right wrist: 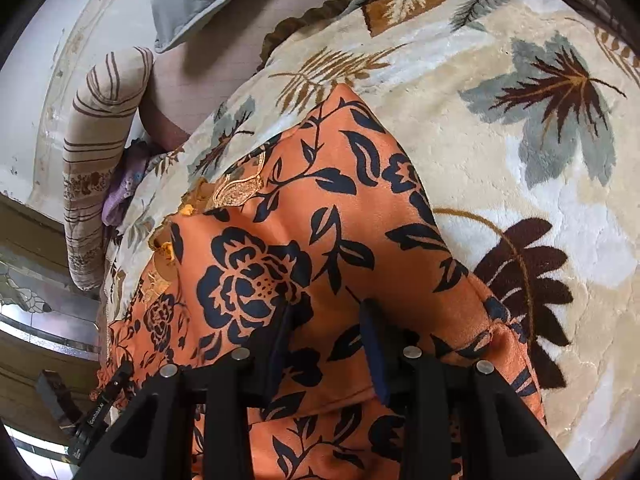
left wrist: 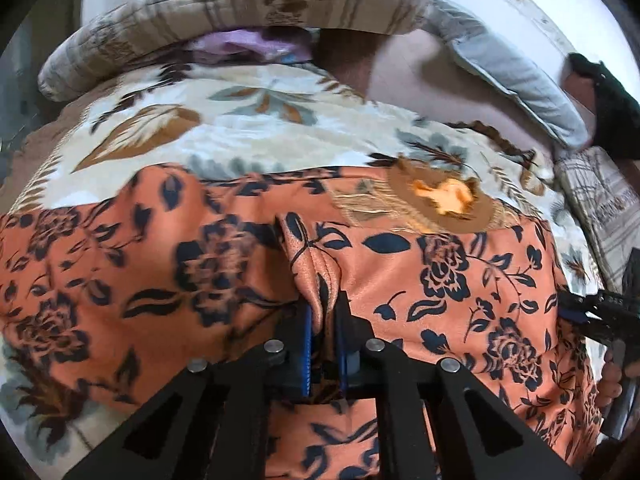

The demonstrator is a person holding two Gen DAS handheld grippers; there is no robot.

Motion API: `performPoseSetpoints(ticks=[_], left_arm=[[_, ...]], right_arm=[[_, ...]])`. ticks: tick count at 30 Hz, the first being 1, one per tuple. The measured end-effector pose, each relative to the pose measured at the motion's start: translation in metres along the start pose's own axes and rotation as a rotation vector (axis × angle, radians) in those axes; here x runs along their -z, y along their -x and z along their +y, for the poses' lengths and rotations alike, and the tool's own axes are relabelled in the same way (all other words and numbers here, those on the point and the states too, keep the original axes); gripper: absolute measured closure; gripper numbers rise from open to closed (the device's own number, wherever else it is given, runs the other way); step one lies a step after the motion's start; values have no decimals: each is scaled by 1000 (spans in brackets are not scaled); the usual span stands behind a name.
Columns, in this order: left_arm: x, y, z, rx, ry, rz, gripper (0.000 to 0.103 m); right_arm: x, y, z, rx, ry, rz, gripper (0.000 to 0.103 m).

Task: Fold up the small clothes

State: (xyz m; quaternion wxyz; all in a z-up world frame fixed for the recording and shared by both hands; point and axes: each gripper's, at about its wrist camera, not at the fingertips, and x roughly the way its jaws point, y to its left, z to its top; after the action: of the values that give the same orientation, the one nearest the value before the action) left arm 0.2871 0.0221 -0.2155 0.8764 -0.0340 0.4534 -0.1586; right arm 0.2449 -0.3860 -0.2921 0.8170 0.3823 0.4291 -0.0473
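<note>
Pinching a raised fold of the orange garment, the left gripper is clenched, its blue pads tight on the cloth in the left wrist view. The garment lies spread on a leaf-patterned blanket, with a striped bolster beyond it and the right gripper at the right edge. From the right wrist view, the right gripper stands partly closed with the garment bunched between its fingers; whether they truly grip it cannot be told. The blanket surrounds the cloth.
</note>
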Motion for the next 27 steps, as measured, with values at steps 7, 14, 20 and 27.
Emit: performPoseSetpoints(ticks=[7,14,20,27], left_arm=[[5,2,3,-54,-42,53,75],[12,54,20,-60,31,-88,40],[17,116,93,-210,260,-196,26],[26,168,220,-453,521,-165,21]], right_arm=[[4,14,14,-23,51,-52,62],[26,-13,44,-1,216,42,52],[31,8,44,-56,201,-20,47],[38,27,54,-90,239,-73,43]])
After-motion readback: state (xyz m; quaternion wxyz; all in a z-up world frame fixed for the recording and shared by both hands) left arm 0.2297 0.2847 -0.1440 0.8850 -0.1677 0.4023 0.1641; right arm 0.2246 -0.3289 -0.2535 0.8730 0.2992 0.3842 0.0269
